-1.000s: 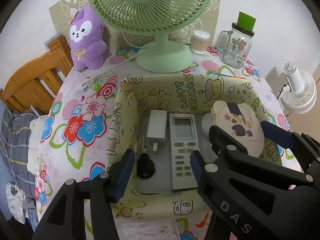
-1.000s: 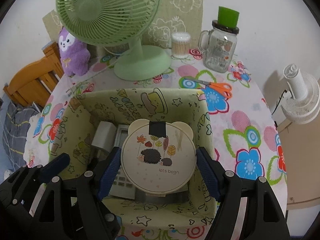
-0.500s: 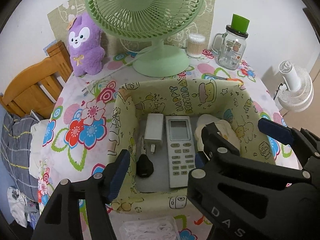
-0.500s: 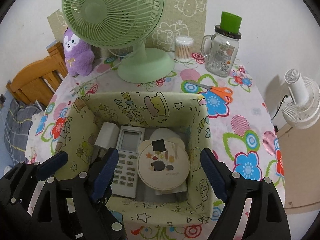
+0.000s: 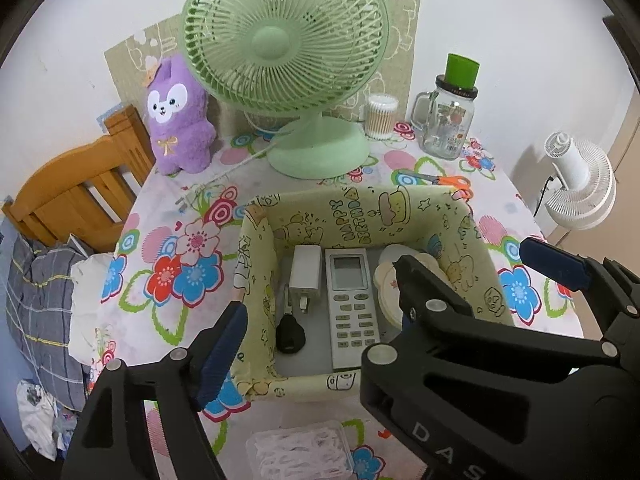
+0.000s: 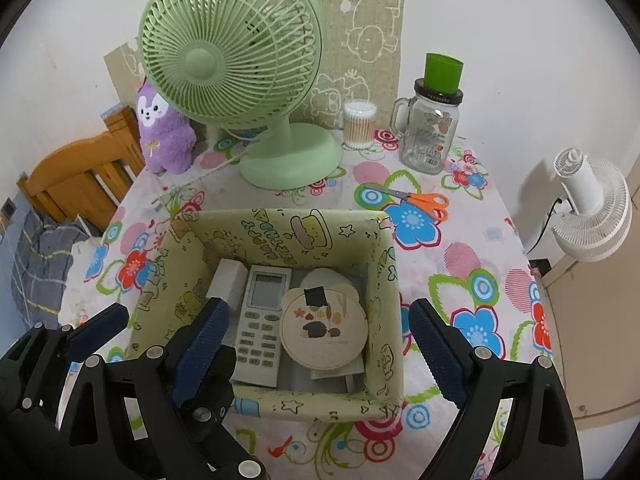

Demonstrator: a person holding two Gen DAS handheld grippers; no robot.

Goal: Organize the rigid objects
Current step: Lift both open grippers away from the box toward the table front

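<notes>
A yellow-green cartoon-print fabric box (image 5: pixel 472 248) (image 6: pixel 384 276) stands on the flowered tablecloth. In it lie a white charger (image 5: pixel 305 270), a black key fob (image 5: pixel 290 334), a white remote control (image 5: pixel 350 304) (image 6: pixel 262 316) and a round cream case with a hedgehog picture (image 6: pixel 324 332). My right gripper (image 6: pixel 316 308) hovers above the box's near side. Its jaws are opening and nothing is between the pads. My left gripper (image 5: pixel 320 320) hangs over the near left of the box, jaws also opening and empty. The right gripper's arm hides most of the case in the left wrist view.
A green desk fan (image 5: pixel 316 152), a purple plush (image 5: pixel 178 120), a cotton-swab tub (image 6: pixel 359 124) and a glass jar mug (image 6: pixel 430 136) line the table's back. Orange scissors (image 6: pixel 424 200) lie behind the box. A clear tub (image 5: pixel 296 452) sits at the near edge, a wooden chair (image 5: pixel 76 196) left.
The right gripper let go of the round case, which now lies flat in the box. Both grippers have opened wider and pulled up and back from the box.
</notes>
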